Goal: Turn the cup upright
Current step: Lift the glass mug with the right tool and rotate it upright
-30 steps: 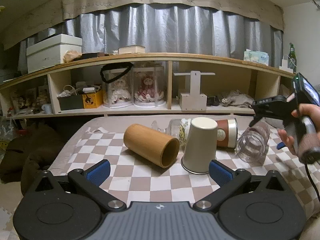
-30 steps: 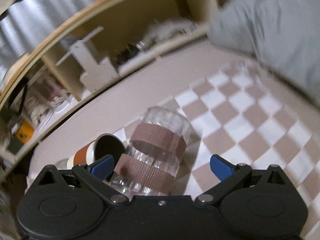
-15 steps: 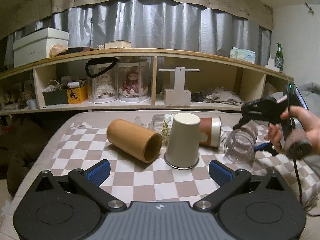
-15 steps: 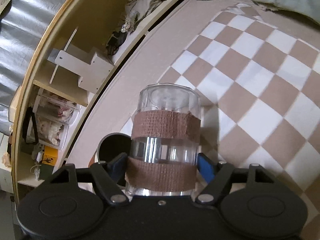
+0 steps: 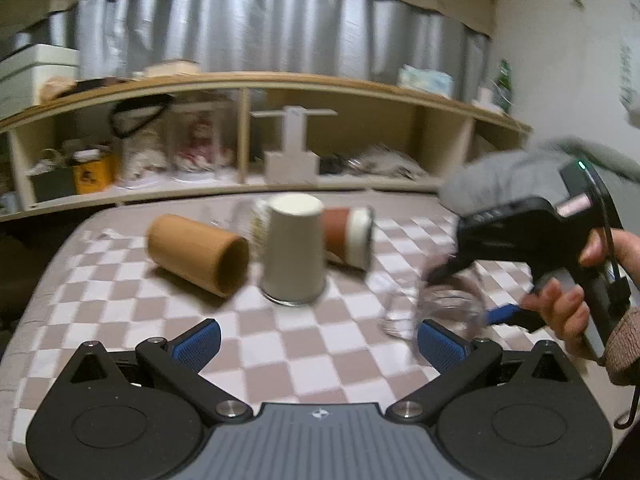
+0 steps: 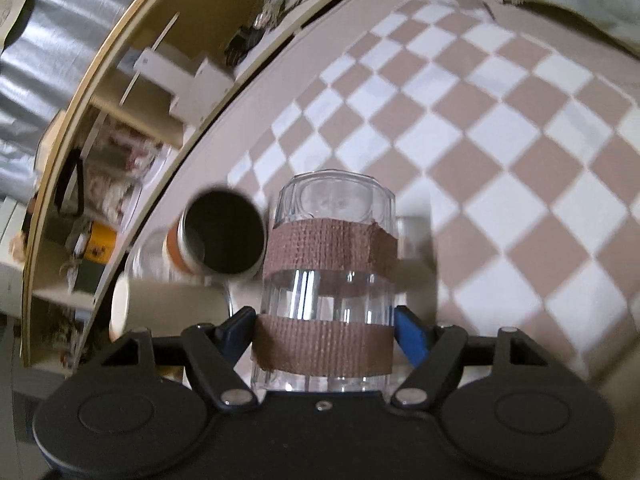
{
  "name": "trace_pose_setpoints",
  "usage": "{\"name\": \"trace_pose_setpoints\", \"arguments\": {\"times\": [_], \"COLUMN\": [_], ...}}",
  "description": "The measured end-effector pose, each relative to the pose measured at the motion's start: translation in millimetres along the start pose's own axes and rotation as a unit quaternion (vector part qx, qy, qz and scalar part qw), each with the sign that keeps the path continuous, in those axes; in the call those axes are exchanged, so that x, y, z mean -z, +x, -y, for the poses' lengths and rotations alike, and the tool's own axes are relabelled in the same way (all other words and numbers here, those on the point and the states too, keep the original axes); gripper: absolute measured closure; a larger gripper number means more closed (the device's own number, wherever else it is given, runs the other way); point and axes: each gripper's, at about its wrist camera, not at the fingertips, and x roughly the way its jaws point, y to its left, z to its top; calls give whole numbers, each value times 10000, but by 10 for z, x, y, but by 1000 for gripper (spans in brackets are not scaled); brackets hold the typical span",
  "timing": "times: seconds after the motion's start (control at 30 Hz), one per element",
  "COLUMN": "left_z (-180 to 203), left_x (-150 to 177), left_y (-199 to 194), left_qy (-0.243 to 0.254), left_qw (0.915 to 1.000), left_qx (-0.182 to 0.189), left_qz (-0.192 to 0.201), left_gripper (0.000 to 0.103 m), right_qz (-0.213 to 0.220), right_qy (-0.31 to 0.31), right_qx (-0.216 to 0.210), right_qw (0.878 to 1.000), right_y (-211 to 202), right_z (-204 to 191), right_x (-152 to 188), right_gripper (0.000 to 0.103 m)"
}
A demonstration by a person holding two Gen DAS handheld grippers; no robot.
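There the right claw [image 6: 325, 330] was clamped tight on the clear glass cup [image 6: 328, 280], its blue pads pressing the lower brown band, cup lifted above the checkered cloth [image 6: 500, 152]. The left claw [image 5: 318, 340] hung wide open, holding nothing.

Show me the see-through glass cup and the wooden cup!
Clear glass cup with brown tape bands [image 6: 332, 248], right wrist view, upper tape band.
Brown wooden cylinder cup [image 5: 188, 246], left wrist view, its side.
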Motion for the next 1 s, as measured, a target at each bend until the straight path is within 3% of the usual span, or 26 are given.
{"name": "trace_pose_setpoints", "arguments": {"times": [0.27, 0.43, 0.6, 0.9, 1.0], "left_z": [200, 300, 403, 560, 554], "left_x": [34, -113, -208, -139, -105], "left_y": [236, 482, 687, 875, 868], "left_qy": [57, -28, -50, 127, 109], "left_qw": [9974, 9907, 9852, 9860, 9866], "left_qx": [589, 1036, 1291, 1148, 1121], "left_qz": [-415, -887, -1122, -1200, -1179], "left_gripper": [2, 10, 14, 21, 21], "right_qz": [-285, -341, -487, -820, -464], "right_qy": [-373, -478, -430, -674, -885], "right_qx": [-179, -308, -530, -856, -879], "right_qw": [9987, 9978, 9965, 9907, 9911], "right_y": [-20, 3, 2, 5, -115], "right_z": [-71, -63, 40, 86, 53], "right_x": [354, 363, 329, 211, 168], "right_gripper": [27, 26, 26, 24, 21]}}
